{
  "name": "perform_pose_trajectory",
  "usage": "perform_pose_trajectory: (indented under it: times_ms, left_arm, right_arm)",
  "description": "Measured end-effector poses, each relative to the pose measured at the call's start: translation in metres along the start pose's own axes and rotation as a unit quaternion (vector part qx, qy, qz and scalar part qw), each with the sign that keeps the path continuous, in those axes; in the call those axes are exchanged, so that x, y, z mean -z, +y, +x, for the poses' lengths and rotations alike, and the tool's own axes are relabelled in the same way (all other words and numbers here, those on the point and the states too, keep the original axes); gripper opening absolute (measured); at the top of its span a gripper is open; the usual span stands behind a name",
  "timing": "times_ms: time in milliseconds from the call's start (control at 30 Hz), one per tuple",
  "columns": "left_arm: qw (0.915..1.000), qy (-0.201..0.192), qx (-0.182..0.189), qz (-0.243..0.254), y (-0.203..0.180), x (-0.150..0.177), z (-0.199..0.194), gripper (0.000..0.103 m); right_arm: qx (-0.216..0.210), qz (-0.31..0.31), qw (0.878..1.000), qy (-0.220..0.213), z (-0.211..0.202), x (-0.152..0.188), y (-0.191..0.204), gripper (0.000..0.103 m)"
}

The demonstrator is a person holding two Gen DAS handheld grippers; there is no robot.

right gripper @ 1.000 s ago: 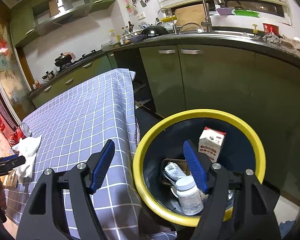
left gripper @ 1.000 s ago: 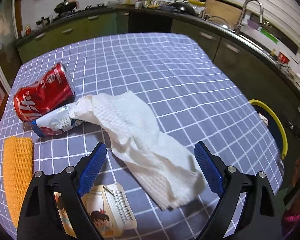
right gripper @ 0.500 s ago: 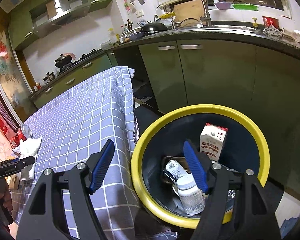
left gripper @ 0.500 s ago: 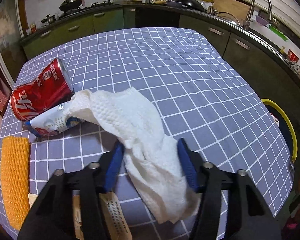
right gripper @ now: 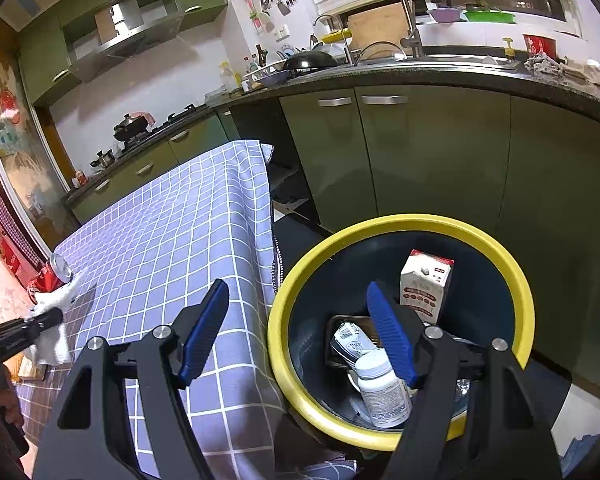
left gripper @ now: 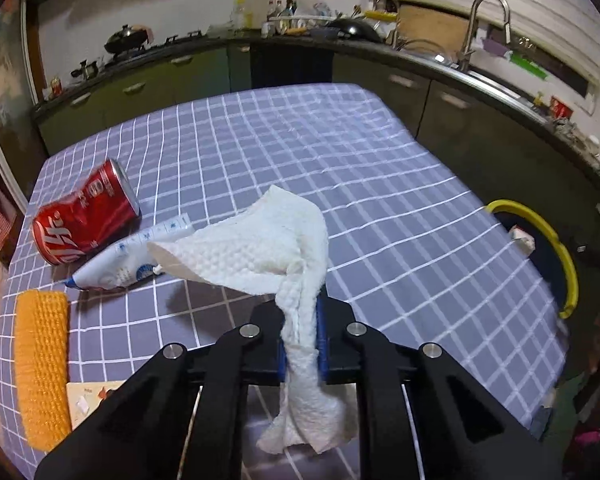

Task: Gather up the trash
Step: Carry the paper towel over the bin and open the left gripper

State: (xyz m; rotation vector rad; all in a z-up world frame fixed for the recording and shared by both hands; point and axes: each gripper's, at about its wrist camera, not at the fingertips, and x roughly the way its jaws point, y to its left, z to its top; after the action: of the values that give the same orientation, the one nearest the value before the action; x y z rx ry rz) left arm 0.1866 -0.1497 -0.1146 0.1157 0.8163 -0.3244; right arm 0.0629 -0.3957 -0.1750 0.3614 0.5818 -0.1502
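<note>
My left gripper (left gripper: pixel 301 336) is shut on a white paper towel (left gripper: pixel 260 252), lifted off the checked tablecloth (left gripper: pixel 340 168); its tail hangs below the jaws. A dented red cola can (left gripper: pixel 86 216) and a crumpled white-and-blue wrapper (left gripper: pixel 120 268) lie on the table to the left. My right gripper (right gripper: pixel 296 336) is open and empty above the edge of a dark bin with a yellow rim (right gripper: pixel 520 300), which holds a milk carton (right gripper: pixel 424 286), a white bottle (right gripper: pixel 382 388) and other trash. The bin rim (left gripper: pixel 556 248) also shows in the left wrist view.
A yellow brush (left gripper: pixel 42 368) and a printed packet (left gripper: pixel 88 400) lie at the table's near left. Green kitchen cabinets (right gripper: pixel 400 152) and a counter with a sink stand behind the bin. The left gripper with the towel (right gripper: pixel 50 328) shows at the far left of the right wrist view.
My left gripper closed on the paper towel and lifted it off the table. My right gripper stayed open over the bin, barely moving.
</note>
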Motion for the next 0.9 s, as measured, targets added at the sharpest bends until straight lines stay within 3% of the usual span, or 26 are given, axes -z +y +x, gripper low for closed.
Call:
perform_pose_trajectory:
  times_ms: [333,567,700,900]
  left_arm:
    - [0.9963,-0.047,0.055,0.046,-0.044,-0.015,-0.055,0.011]
    - [0.9877,-0.041,0.112,0.101,-0.114,-0.03,-0.035,0.012]
    - [0.9774,-0.035,0.159,0.136,-0.17,-0.038,-0.016,0.012]
    - [0.9629,-0.016,0.2,0.181,-0.249,-0.043,0.017,0.012]
  right_arm:
    - [0.005,0.013,1.0,-0.017,-0.013,-0.002,-0.01,0.068]
    - [0.041,0.033,0.998,-0.039,-0.032,-0.006,-0.042,0.07]
    - [0.064,0.049,0.996,-0.047,-0.045,-0.006,-0.066,0.07]
    - [0.091,0.069,0.992,-0.057,-0.057,-0.006,-0.096,0.07]
